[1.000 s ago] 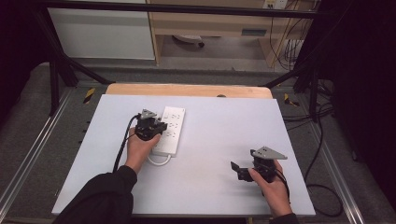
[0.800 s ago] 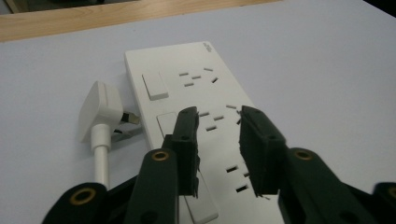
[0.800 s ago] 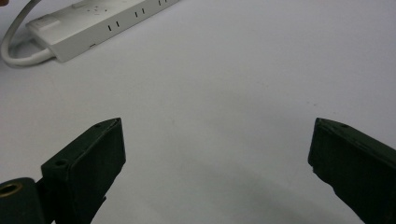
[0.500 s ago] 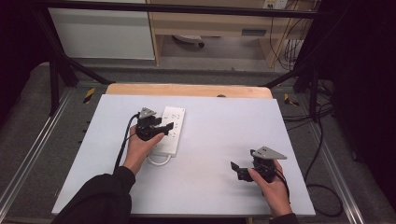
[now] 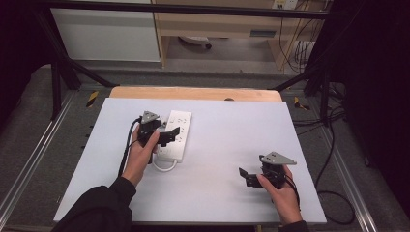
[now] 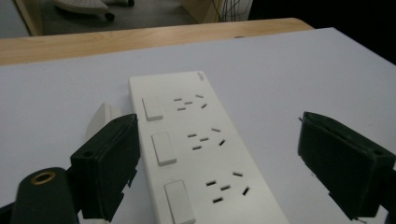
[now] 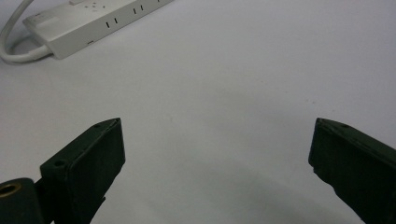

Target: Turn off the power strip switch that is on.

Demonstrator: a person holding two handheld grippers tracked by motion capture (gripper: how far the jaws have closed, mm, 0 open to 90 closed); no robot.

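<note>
The white power strip (image 5: 175, 135) lies left of the middle in the high view, on the pale tabletop (image 5: 227, 145). The left tongs (image 5: 167, 134) hang over it. Their jaws have just been opening and now stand wide, one on each side, not touching it. The left hand (image 5: 140, 154) reaches up from the lower left. The right tongs (image 5: 244, 175), lower right, are wide open over bare tabletop. The strip is flat, smooth plastic with three square switches (image 6: 164, 148).

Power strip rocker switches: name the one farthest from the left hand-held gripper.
The top switch, nearest the strip's far end beside the wooden table edge; the other two sit closer, between the open jaws.
</note>
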